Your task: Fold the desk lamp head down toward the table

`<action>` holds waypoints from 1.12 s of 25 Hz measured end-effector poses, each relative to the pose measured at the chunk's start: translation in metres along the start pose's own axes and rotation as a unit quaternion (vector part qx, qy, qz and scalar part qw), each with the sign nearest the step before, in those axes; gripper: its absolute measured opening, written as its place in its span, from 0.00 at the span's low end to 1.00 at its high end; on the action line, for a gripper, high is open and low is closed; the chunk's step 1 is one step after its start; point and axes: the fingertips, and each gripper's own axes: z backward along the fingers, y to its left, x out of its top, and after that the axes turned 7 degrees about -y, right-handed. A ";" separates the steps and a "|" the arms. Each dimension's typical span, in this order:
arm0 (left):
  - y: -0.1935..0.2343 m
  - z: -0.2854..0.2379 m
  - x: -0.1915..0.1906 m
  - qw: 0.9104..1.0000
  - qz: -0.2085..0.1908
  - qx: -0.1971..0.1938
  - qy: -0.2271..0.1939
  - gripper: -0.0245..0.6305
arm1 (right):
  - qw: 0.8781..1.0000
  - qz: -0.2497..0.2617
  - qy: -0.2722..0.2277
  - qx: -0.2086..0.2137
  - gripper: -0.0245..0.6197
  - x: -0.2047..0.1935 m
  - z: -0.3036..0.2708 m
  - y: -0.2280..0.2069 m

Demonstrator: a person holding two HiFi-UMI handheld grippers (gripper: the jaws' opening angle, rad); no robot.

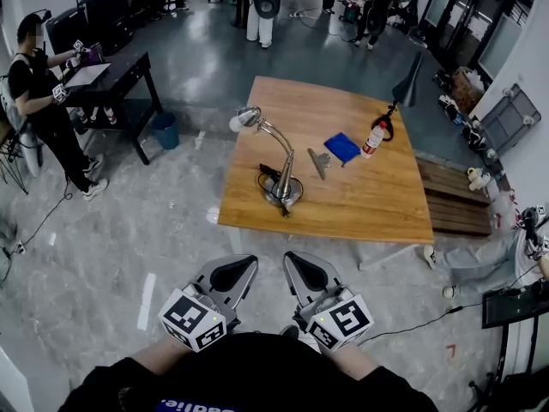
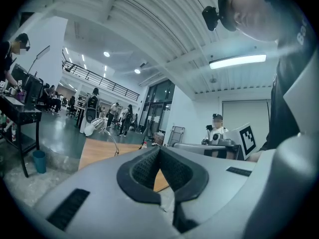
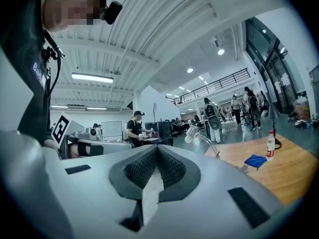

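Note:
The desk lamp [image 1: 276, 163] stands on the near-left part of the wooden table [image 1: 377, 204]. Its silver gooseneck rises from a round base [image 1: 284, 190], and its head [image 1: 245, 118] is raised, pointing left. Both grippers are held close to my body, well short of the table. The left gripper [image 1: 233, 275] and the right gripper [image 1: 309, 275] are side by side, each shut on nothing. The lamp [image 2: 106, 130] shows small and far past the left gripper [image 2: 159, 151]. The right gripper [image 3: 157, 151] has the lamp [image 3: 202, 138] ahead to its right.
On the table lie a blue cloth [image 1: 342, 148], a plastic bottle [image 1: 372, 140] and a small metal piece [image 1: 319, 162]. A low wooden bench [image 1: 455, 202] sits right of the table. A blue bin [image 1: 164, 130] and a black desk [image 1: 116, 77] with a person stand at the left.

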 end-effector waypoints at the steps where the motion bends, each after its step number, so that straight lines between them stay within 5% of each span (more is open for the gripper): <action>1: 0.003 0.001 0.000 1.000 -0.003 0.001 0.000 0.04 | 1.000 0.000 -0.002 -0.001 0.03 0.000 -0.002 0.000; 17: 0.087 0.013 0.023 0.999 -0.031 -0.035 0.001 0.04 | 0.997 0.011 0.010 -0.077 0.03 -0.012 -0.064 -0.005; 28: 0.124 -0.071 0.002 0.999 -0.029 -0.010 0.017 0.04 | 0.998 0.000 0.022 -0.067 0.03 -0.034 -0.092 -0.100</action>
